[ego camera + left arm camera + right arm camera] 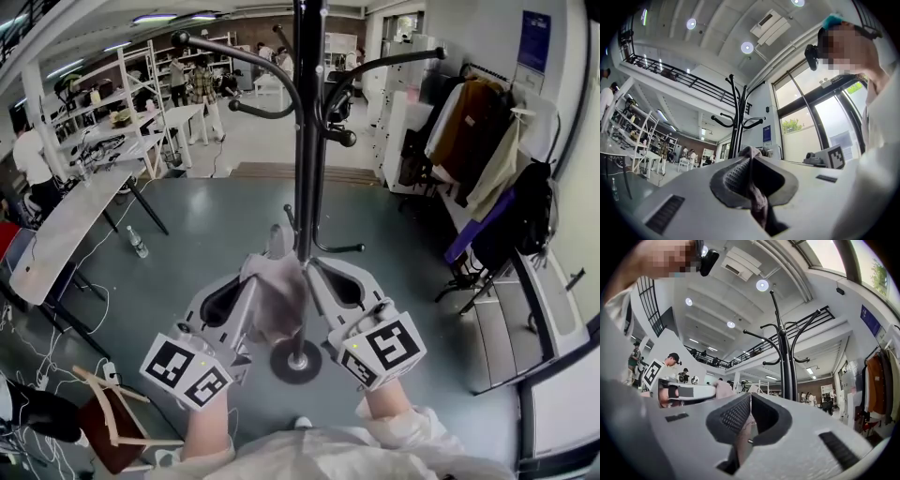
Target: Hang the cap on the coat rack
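Note:
The cap (pixel 272 298), a limp grey-pink piece of cloth, hangs between my two grippers in the head view, just in front of the black coat rack (pixel 307 141). My left gripper (pixel 255 274) is shut on the cap's left side. My right gripper (pixel 315 274) is shut on its right side. In the left gripper view the cloth (pixel 757 199) is pinched in the shut jaws, with the coat rack (pixel 738 123) ahead. In the right gripper view a strip of cloth (pixel 742 439) sits in the shut jaws, and the coat rack (pixel 785 352) rises close ahead with curved hooks above.
The rack's round base (pixel 296 362) stands on the grey floor below my hands. A rail of hanging coats (pixel 487 155) and steps lie to the right. Long tables (pixel 66 225), a bottle (pixel 137 244) and a wooden chair (pixel 111 422) are on the left. People (pixel 199 89) stand far back.

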